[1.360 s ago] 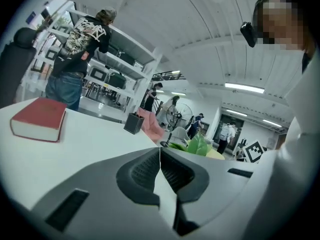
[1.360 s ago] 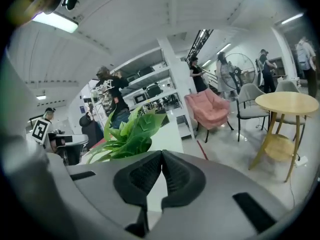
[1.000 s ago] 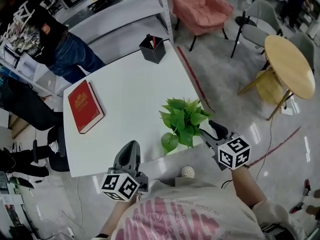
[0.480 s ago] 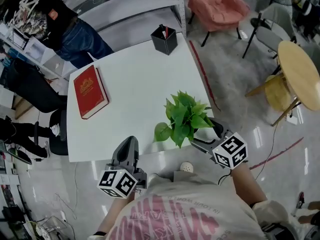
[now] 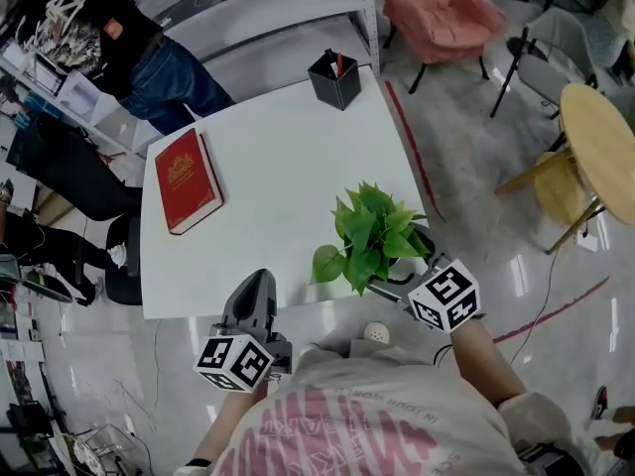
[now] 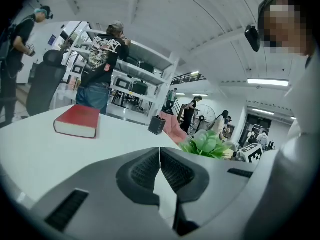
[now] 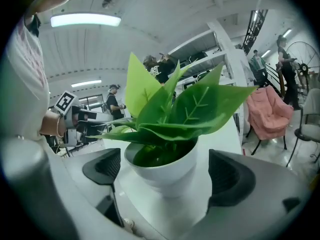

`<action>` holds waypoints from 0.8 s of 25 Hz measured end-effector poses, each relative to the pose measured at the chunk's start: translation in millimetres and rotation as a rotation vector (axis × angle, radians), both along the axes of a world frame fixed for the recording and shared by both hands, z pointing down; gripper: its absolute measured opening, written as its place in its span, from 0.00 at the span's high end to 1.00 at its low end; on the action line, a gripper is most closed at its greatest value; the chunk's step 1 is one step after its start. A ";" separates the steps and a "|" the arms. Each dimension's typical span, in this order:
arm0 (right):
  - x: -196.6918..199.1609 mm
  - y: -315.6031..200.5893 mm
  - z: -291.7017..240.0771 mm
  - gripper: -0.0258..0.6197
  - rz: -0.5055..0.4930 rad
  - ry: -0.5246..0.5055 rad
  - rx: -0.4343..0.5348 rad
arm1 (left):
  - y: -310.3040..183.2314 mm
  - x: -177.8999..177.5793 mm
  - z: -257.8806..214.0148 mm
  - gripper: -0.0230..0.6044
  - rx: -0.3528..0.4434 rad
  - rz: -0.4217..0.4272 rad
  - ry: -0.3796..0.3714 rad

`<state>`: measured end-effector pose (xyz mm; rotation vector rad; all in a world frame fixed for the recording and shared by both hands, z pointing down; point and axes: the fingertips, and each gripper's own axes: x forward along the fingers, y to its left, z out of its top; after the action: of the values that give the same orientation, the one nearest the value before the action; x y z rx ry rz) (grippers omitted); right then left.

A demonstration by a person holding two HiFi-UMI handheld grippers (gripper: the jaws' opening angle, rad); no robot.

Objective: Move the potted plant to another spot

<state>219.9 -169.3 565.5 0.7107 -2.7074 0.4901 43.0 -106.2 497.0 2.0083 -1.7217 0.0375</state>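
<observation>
The white worktop (image 5: pixel 278 157) carries the potted plant (image 5: pixel 372 236) by its near right edge, as a second ago. The right gripper (image 5: pixel 407 266) has just been opening its jaws, which now stand clear either side of the pot. The left gripper (image 5: pixel 258 291) stays at the near edge, jaws closed on nothing

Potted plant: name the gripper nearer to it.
Right. The right gripper has just opened its jaws, which flank the potted plant without pressing it; the left gripper, shut, sits apart at the table edge, to the plant's left.
</observation>
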 end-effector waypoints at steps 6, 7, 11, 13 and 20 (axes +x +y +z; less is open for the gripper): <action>-13.0 -1.5 -7.3 0.09 -0.015 -0.011 0.022 | -0.8 -1.6 0.5 0.92 -0.001 -0.002 0.008; -15.1 -1.6 -8.7 0.09 -0.017 -0.013 0.023 | -1.4 -1.5 -0.1 0.92 0.000 -0.002 0.010; -18.6 -6.6 -15.1 0.09 -0.014 -0.024 0.032 | -4.9 1.4 -2.6 0.92 0.002 0.002 0.008; -19.6 -8.5 -17.0 0.09 -0.014 -0.026 0.033 | -5.2 1.8 -3.1 0.92 0.002 0.002 0.005; -21.6 -10.6 -16.2 0.10 0.007 -0.008 0.040 | -1.5 -6.5 -4.5 0.92 0.005 -0.004 0.002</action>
<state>198.3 -179.9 549.2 0.7297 -2.7304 0.4430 36.5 -107.7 492.5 2.0075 -1.7264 0.0300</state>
